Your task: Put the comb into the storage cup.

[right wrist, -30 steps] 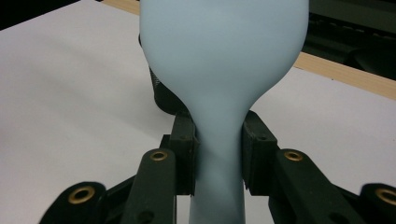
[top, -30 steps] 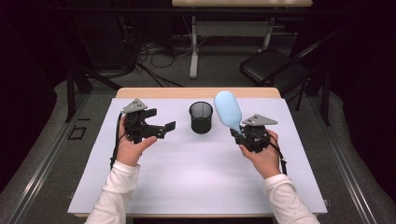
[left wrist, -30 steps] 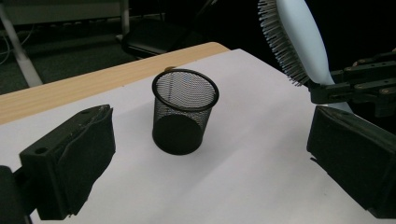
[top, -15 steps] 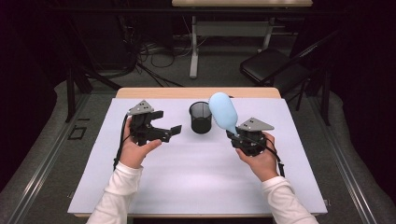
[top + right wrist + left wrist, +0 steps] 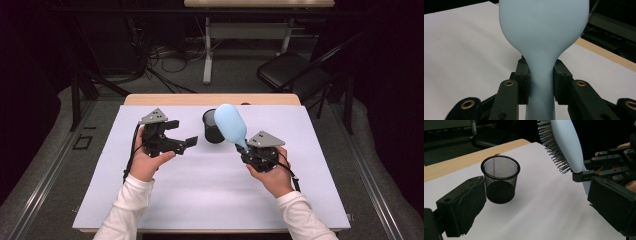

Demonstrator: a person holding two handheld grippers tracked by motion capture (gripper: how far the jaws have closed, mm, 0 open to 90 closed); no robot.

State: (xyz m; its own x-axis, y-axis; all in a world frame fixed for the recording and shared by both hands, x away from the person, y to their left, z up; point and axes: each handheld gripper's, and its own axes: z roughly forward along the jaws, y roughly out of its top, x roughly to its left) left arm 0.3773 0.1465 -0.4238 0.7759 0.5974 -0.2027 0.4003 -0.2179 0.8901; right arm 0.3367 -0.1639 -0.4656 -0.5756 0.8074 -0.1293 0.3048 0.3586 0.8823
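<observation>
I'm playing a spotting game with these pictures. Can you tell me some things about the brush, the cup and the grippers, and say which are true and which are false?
1. The right gripper is shut on the handle of the blue hairbrush. True.
2. The hairbrush is already standing inside the black mesh cup. False: it is held in the air beside the cup, head up.
3. The cup is empty. True.
4. The left gripper is holding the cup. False: its jaws are open, with nothing between them.
5. The cup lies on its side. False: it stands upright on the white tabletop.
</observation>
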